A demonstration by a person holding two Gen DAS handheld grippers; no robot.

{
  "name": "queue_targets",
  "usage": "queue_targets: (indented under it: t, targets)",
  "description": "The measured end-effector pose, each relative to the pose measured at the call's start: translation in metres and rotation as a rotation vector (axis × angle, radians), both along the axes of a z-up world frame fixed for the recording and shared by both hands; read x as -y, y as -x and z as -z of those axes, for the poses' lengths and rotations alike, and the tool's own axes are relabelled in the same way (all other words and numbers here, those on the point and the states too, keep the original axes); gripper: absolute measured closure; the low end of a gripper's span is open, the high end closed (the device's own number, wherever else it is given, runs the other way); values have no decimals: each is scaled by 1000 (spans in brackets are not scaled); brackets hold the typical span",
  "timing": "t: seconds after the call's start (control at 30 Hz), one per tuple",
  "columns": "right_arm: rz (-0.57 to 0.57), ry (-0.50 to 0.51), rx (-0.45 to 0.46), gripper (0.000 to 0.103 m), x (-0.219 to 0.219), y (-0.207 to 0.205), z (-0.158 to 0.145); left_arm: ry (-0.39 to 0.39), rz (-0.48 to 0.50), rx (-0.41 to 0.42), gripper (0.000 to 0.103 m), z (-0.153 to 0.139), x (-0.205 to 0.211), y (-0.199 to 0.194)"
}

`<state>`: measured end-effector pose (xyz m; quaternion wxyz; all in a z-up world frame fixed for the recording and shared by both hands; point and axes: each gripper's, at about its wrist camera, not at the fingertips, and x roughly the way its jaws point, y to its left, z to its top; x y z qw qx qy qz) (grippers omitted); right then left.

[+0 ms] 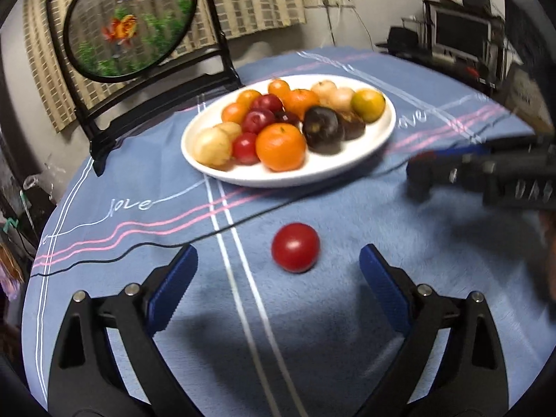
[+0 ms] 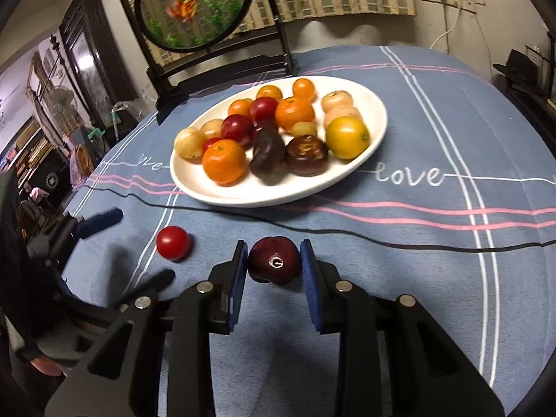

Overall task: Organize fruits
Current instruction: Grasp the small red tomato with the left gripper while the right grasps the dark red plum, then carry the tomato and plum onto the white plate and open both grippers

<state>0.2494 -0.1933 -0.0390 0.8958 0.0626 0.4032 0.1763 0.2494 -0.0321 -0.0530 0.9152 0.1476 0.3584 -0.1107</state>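
A white oval plate (image 1: 347, 170) (image 2: 347, 170) holds several fruits: oranges, red plums, pale round fruits, dark ones and a yellow-green one. A small red tomato (image 1: 295, 247) (image 2: 173, 243) lies on the blue cloth in front of the plate. My left gripper (image 1: 278, 260) is open, with the tomato just ahead between its fingers, untouched. My right gripper (image 2: 274, 260) is shut on a dark red plum (image 2: 274, 260) low over the cloth. The right gripper also shows blurred at the right of the left wrist view (image 1: 486, 173).
A blue cloth (image 2: 417, 278) with white and pink stripes covers the round table. A thin black cable (image 2: 347, 232) runs across it in front of the plate. A black framed round fish picture (image 1: 128, 21) stands at the table's back left edge.
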Motion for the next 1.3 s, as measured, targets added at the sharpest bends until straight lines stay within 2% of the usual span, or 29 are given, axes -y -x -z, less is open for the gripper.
queue_targets:
  t: [0.07, 0.2, 0.27, 0.43, 0.57, 0.83, 1.17, 1.3]
  targets:
    - [9, -3, 4, 72, 2, 0, -1, 27, 0, -13, 11, 0, -3, -4]
    - [9, -3, 15, 72, 0, 1, -3, 70, -31, -33, 29, 0, -9, -13]
    - [9, 3, 21, 72, 0, 3, -4, 69, -36, -64, 43, 4, -8, -18]
    - [21, -2, 20, 72, 2, 2, -5, 63, -23, -80, 47, 8, -4, -19]
    - [23, 0, 18, 72, 3, 1, -5, 42, 11, -99, 67, 11, 4, -19]
    - [24, 0, 13, 72, 3, 1, -4, -6, 20, -78, 71, 11, 13, -14]
    - [21, 1, 2, 72, 4, 1, -2, 71, 1, -56, 72, 3, 6, -6]
    - [3, 2, -2, 72, 2, 4, 0, 130, -10, -49, 72, -6, 2, 5]
